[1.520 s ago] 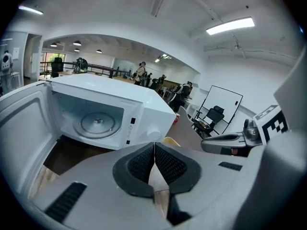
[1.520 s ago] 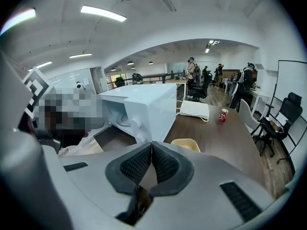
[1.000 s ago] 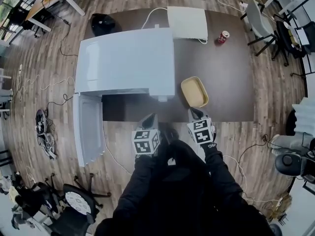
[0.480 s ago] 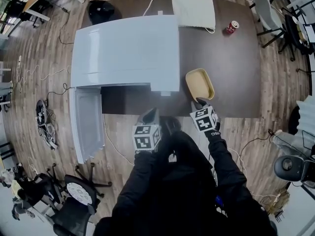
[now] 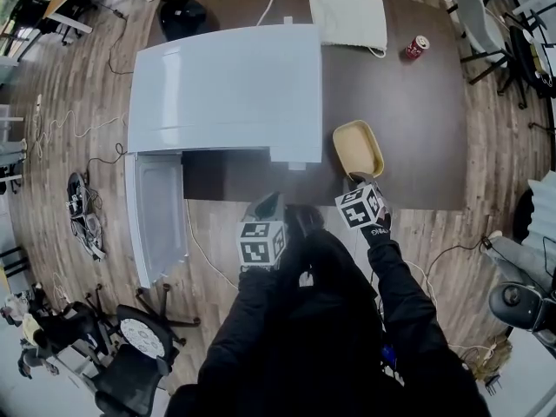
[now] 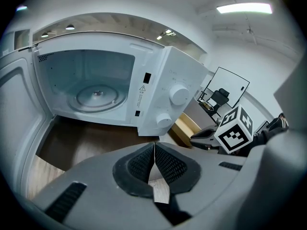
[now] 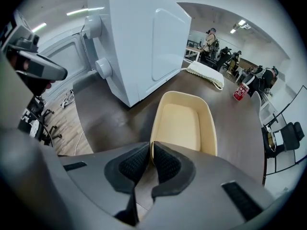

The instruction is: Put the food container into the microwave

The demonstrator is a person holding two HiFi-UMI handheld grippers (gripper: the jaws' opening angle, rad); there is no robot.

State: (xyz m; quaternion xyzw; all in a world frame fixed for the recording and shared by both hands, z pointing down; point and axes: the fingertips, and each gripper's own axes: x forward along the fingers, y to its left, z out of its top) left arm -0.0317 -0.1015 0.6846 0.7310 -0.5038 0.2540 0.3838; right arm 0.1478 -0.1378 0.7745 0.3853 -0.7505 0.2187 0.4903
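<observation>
A tan food container [image 5: 358, 148] [image 7: 184, 121] lies on the dark table [image 5: 408, 120], right of the white microwave [image 5: 217, 85]. The microwave's door [image 5: 161, 220] stands swung open to the left. In the left gripper view its empty cavity with the glass turntable [image 6: 98, 96] shows. My right gripper [image 5: 358, 183] [image 7: 151, 145] is at the container's near rim, shut on its near left corner. My left gripper [image 5: 265, 207] [image 6: 154, 145] hangs at the table's front edge before the microwave, shut with nothing between its pads.
A red can [image 5: 417, 47] and a white folded cloth [image 5: 347, 16] lie at the table's far side. A black object [image 5: 182, 16] sits behind the microwave. Cables trail on the wooden floor at left, and office chairs [image 5: 143, 359] stand around.
My right gripper has moved forward from the table's edge to the container's near rim. The left gripper has stayed roughly where it was.
</observation>
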